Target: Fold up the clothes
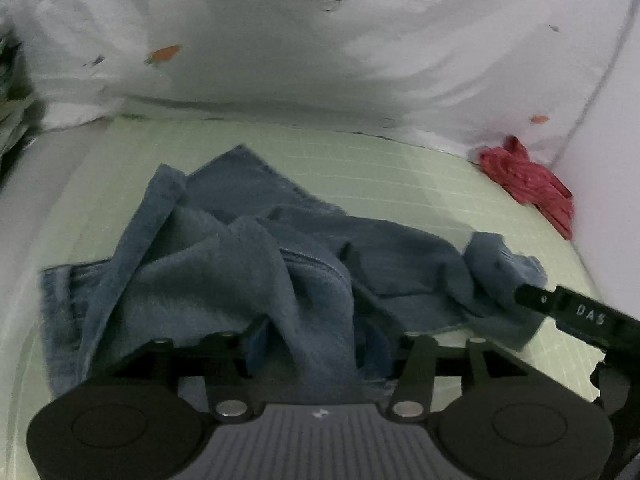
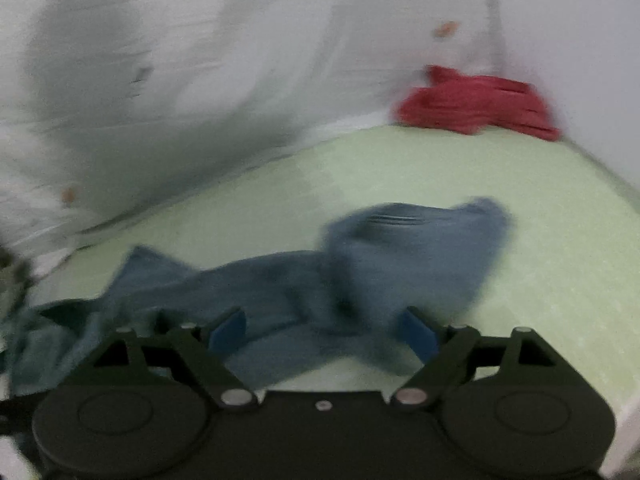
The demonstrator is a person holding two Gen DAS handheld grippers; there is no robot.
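Note:
A crumpled blue denim garment [image 1: 256,248] lies on the pale green grid mat [image 1: 400,184]. My left gripper [image 1: 316,352] sits low over its near edge, and a fold of the denim rises between the blue pads [image 1: 256,344]; the jaws stand partly closed around it. My right gripper [image 2: 320,332] is open, its blue pads [image 2: 226,330] wide apart over the garment's right part [image 2: 400,256]. One finger of the right gripper [image 1: 576,312] shows at the right of the left wrist view, touching the garment's edge. The right wrist view is blurred.
A red cloth [image 1: 528,184] lies bunched at the mat's far right corner, also in the right wrist view [image 2: 476,100]. A white sheet with orange marks [image 1: 320,48] hangs behind the mat. A stack of dark patterned fabric [image 1: 12,100] sits at the far left.

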